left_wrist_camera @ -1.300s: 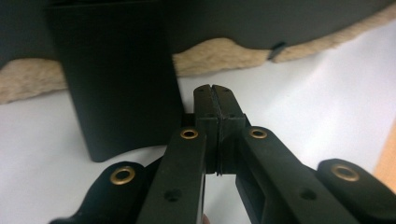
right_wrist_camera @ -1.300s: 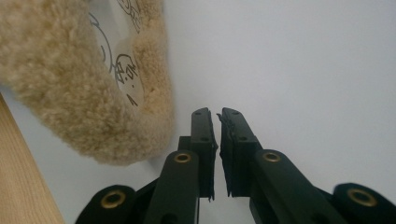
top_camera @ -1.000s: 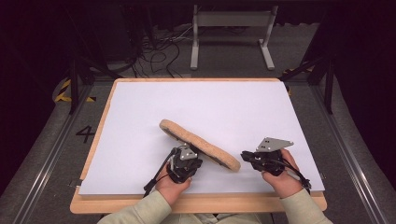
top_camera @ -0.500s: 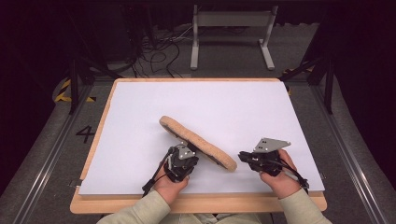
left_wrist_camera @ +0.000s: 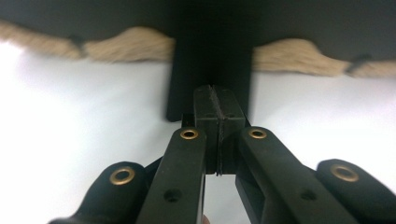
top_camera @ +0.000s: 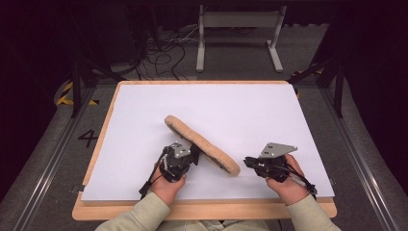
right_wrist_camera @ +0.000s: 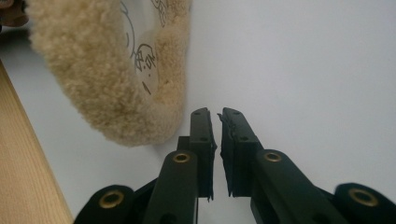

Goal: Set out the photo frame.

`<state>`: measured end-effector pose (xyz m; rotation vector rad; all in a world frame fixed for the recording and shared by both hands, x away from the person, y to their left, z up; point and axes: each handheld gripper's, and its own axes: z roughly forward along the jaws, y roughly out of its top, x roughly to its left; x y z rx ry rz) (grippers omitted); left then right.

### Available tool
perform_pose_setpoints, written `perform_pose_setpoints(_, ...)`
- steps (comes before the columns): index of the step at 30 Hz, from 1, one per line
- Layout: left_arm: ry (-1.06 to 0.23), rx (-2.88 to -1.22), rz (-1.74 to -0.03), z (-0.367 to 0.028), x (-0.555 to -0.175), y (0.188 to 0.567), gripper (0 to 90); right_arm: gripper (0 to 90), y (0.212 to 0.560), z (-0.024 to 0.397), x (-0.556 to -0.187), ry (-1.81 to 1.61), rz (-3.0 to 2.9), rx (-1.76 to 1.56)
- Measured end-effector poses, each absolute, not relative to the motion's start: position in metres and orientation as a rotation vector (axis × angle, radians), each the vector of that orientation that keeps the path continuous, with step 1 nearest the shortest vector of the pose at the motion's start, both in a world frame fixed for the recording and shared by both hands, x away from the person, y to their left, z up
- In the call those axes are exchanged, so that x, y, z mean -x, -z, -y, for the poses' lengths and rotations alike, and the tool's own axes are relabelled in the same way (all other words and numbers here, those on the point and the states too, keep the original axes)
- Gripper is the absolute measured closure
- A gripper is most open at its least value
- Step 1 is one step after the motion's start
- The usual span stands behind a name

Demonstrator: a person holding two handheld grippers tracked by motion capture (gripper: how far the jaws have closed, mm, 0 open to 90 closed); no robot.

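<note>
- The fleece insole lies on the white sheet that covers the tabletop. It is in the near middle part and runs slanted, from far left to near right.
- In the high view its far-left end looks a little lifted and its near-right end is down on the sheet.
- The left hand-held gripper is just at the near side of the insole, about at its middle. Its jaws are pressed fully together, as the left gripper view shows.
- In that same view a dark flat underside with a woolly beige edge crosses the top, very close to the jaw tips. Whether the tips touch it, I cannot tell.
- The right hand-held gripper is just beside the near-right end of the insole and points to the left, toward it.
- In the right gripper view its jaws are almost closed, with only a thin gap, and nothing is between them. The woolly tip of the insole is just left of them, and printed drawings show on its inner face.
- The person's left hand and right hand hold the grippers near the near edge of the tabletop.
</note>
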<state>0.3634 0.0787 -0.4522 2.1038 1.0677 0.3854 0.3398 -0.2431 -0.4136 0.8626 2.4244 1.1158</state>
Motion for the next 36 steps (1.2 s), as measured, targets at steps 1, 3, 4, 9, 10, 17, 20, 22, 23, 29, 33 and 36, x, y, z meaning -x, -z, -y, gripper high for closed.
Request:
perform_pose_setpoints(1,-0.39,-2.1,-1.062,-0.082,-0.363,0.451,90.0,83.4,0.413,0.242,-0.34,-1.117,-2.426,-0.86)
perform_pose_setpoints(3,-0.39,-2.094,-1.053,-0.083,-0.361,0.449,90.0,83.5,0.414,0.241,-0.34,-1.118,-2.429,-0.855)
perform_pose_setpoints(4,-0.393,-2.1,-1.041,-0.084,-0.36,0.448,90.0,83.5,0.414,0.24,-0.34,-1.118,-2.434,-0.852)
perform_pose_setpoints(9,-0.376,-2.108,-1.007,-0.084,-0.352,0.445,90.0,84.3,0.417,0.23,-0.339,-1.112,-2.476,-0.815)
perform_pose_setpoints(10,-0.361,-2.099,-1.013,-0.084,-0.351,0.445,90.0,84.8,0.418,0.227,-0.338,-1.111,-2.493,-0.8)
perform_pose_setpoints(17,-0.334,-2.102,-0.999,-0.088,-0.35,0.443,90.0,88.9,0.417,0.216,-0.331,-1.108,-2.539,-0.753)
perform_pose_setpoints(20,-0.329,-2.088,-1.001,-0.092,-0.349,0.441,90.0,88.8,0.416,0.208,-0.326,-1.112,-2.584,-0.705)
perform_pose_setpoints(22,-0.331,-2.081,-1.004,-0.094,-0.349,0.441,89.9,88.8,0.416,0.206,-0.324,-1.114,-2.593,-0.696)
perform_pose_setpoints(23,-0.331,-2.079,-1.002,-0.097,-0.35,0.44,89.9,88.7,0.416,0.203,-0.323,-1.117,-2.605,-0.678)
perform_pose_setpoints(29,-0.319,-2.042,-1.04,-0.108,-0.353,0.438,89.7,88.7,0.416,0.191,-0.315,-1.126,-2.657,-0.613)
perform_pose_setpoints(33,-0.325,-2.039,-1.036,-0.111,-0.353,0.437,89.2,88.7,0.417,0.182,-0.311,-1.141,-2.686,-0.571)
perform_pose_setpoints(36,-0.331,-2.041,-1.035,-0.113,-0.351,0.437,88.7,88.6,0.417,0.174,-0.309,-1.152,-2.707,-0.534)
